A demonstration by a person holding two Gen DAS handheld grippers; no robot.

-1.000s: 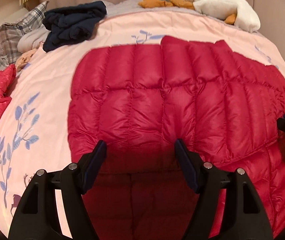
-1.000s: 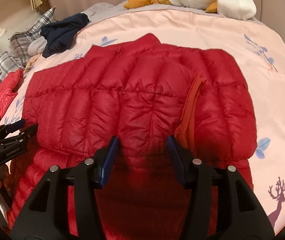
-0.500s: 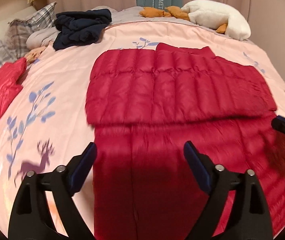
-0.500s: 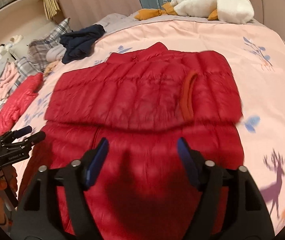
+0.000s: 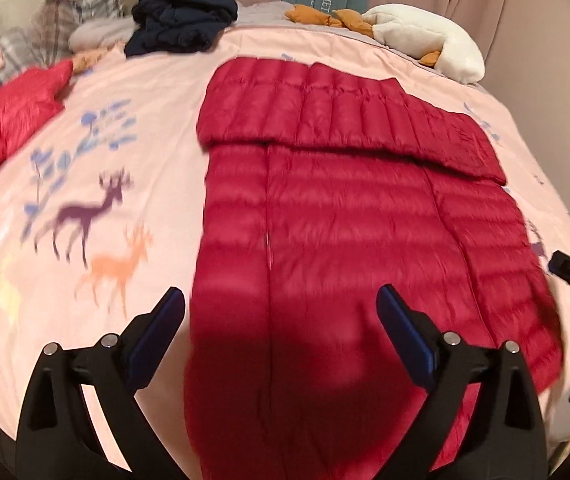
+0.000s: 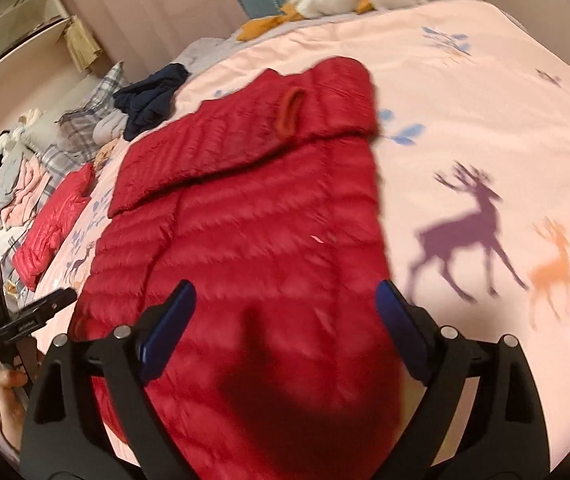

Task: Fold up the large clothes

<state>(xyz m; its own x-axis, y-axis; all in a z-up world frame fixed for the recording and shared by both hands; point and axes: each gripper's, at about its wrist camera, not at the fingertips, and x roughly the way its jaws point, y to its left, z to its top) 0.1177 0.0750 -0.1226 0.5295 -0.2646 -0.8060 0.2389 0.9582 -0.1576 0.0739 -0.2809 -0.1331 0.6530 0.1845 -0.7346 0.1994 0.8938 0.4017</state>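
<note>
On pink bed (image 5: pixel 157 168), red jacket's (image 5: pixel 345 220) near hem cut off

Both grippers have let go of the red down jacket (image 5: pixel 325 240) and pulled back from it toward six o'clock. The left gripper (image 5: pixel 281 320) and right gripper (image 6: pixel 285 312) are both opening, nothing pinched between them. The jacket's folded-over top now lies flat toward twelve o'clock.

Pink deer-print bed (image 5: pixel 157 168), red down jacket (image 5: pixel 345 240), navy clothes (image 5: pixel 181 24), white plush (image 5: pixel 425 36)
</note>
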